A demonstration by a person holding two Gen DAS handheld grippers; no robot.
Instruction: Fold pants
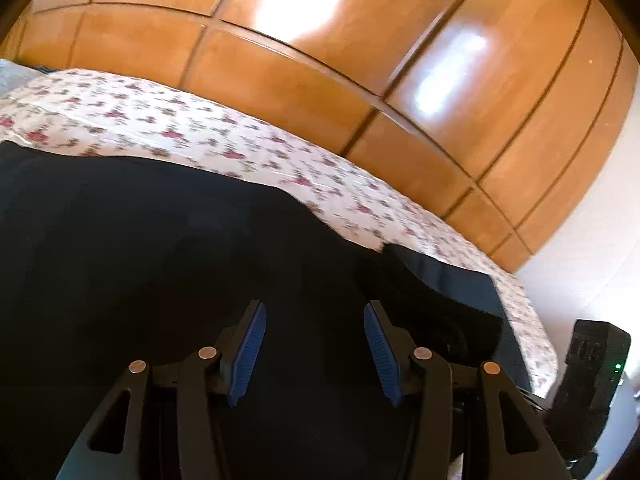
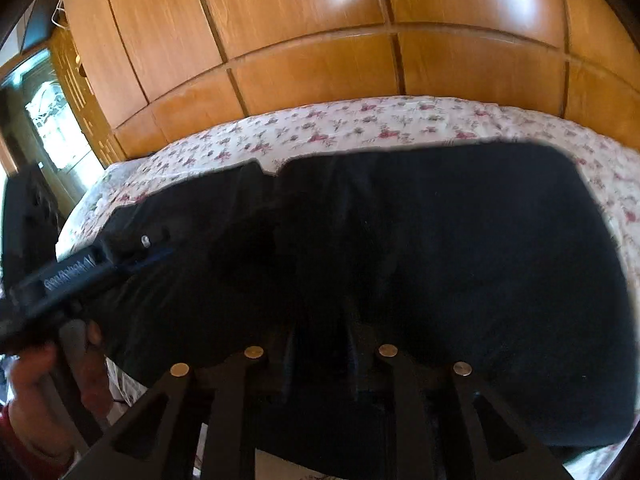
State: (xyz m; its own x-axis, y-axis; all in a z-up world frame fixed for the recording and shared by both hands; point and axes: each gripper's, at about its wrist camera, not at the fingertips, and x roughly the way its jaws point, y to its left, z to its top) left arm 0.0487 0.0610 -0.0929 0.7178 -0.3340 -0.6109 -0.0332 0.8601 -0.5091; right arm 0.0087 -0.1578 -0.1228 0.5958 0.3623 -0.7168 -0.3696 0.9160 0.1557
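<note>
Pants [image 2: 440, 260]: black, spread flat on the floral bed sheet [image 2: 360, 124], wardrobe [image 2: 312, 20] behind. Left tool [image 1: 314, 350]: jaws wide, empty, poised over the cloth. Right tool [image 2: 320, 356]: fingers dark against dark fabric; narrow gap, grip cannot be told. Risk: pinching one layer only, dragging the fold askew. Right view alone shows the person's hand [image 2: 36, 384] on the left tool; left view alone shows its blue pads [image 1: 250, 354].

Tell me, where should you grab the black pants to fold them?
Probably the corner flap sticking out along the pants' far edge. It lies loose on the flowered bedsheet, so fingers could come from above and pinch it.
</note>
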